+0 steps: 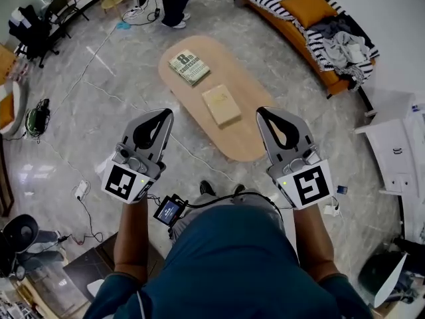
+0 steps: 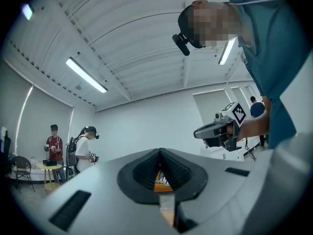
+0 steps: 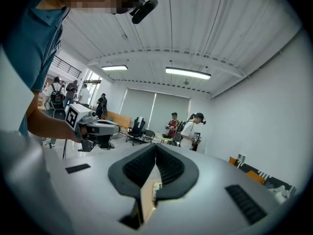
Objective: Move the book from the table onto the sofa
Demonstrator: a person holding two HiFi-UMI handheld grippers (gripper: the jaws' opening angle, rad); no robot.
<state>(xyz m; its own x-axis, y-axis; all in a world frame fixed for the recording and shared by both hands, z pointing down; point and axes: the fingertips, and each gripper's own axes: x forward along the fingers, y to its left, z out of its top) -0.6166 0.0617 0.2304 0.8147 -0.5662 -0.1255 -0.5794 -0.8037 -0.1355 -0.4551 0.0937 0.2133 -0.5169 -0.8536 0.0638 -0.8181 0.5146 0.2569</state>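
Wooden and oval, the table (image 1: 244, 143) carries two books, a printed-cover book (image 1: 189, 66) and a plain tan book (image 1: 221, 104). The orange sofa (image 1: 332, 82) stands well apart at the upper right, heaped with cushions and clothes. Nothing is lifted, so the whole move appears to lie ahead, and which book is meant cannot be told. The left gripper (image 1: 166, 114) and right gripper (image 1: 262, 113) hover short of the table, jaws pressed together on nothing. Only the head view shows books and sofa whole. The gripper views look across the room at ceiling lights and other people wearing headsets.
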